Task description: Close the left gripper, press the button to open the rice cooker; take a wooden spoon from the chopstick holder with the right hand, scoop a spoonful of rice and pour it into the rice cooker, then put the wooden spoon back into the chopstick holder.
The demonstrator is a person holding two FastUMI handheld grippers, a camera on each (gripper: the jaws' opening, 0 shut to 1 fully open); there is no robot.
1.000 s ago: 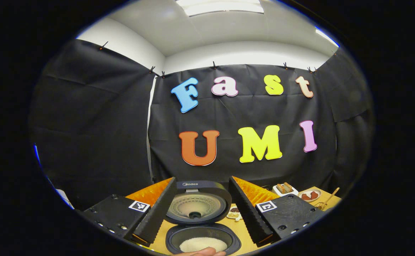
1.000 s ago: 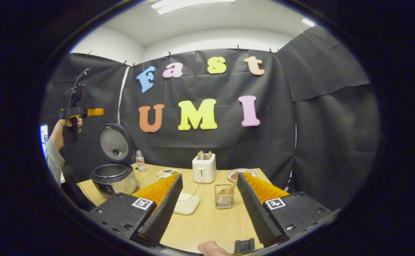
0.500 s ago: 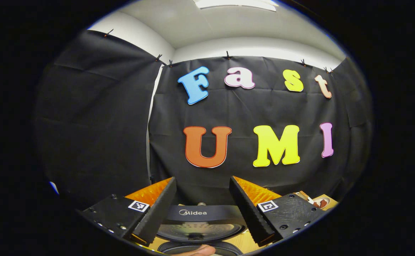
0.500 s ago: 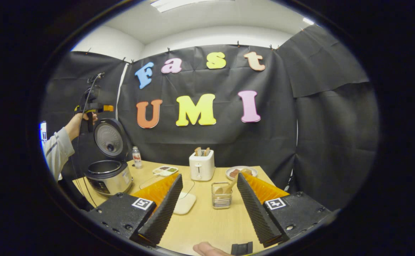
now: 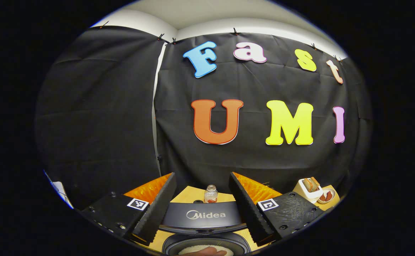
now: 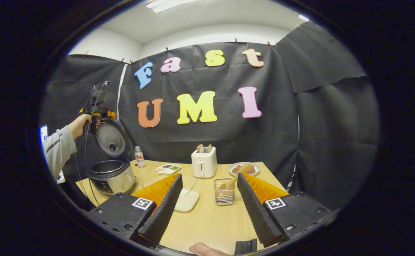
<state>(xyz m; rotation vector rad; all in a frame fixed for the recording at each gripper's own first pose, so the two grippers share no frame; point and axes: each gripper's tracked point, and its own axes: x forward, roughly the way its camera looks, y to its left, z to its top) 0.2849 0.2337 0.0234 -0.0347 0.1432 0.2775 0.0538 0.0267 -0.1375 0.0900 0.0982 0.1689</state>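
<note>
Both grippers stand with their jaws spread wide and nothing between them. In the right gripper view, the right gripper (image 6: 205,209) hovers over the wooden table (image 6: 207,224), a fingertip of the holding hand just showing at the bottom edge. Just ahead, between its fingers, sits the wire chopstick holder (image 6: 224,192) with the wooden spoon (image 6: 233,182) leaning in it, handle tilted up to the right. Beside the left finger lies a white, glass-lidded dish (image 6: 186,200). Farther on stand a white toaster (image 6: 204,161) with bread in its slots, a plate of food (image 6: 243,168) to its right and a small compartment tray (image 6: 168,168) to its left. Far to the left, the rice cooker (image 6: 111,175) stands with its lid raised; a hand (image 6: 79,125) in a grey sleeve holds the left gripper (image 6: 97,113) at the lid's top edge, and a small bottle (image 6: 139,156) stands behind.

In the left gripper view, the left gripper (image 5: 202,202) hangs right over the cooker's upright lid (image 5: 202,215), whose edge lies between the fingers; whether they touch it I cannot tell. Below it the pot shows white rice (image 5: 207,249).
</note>
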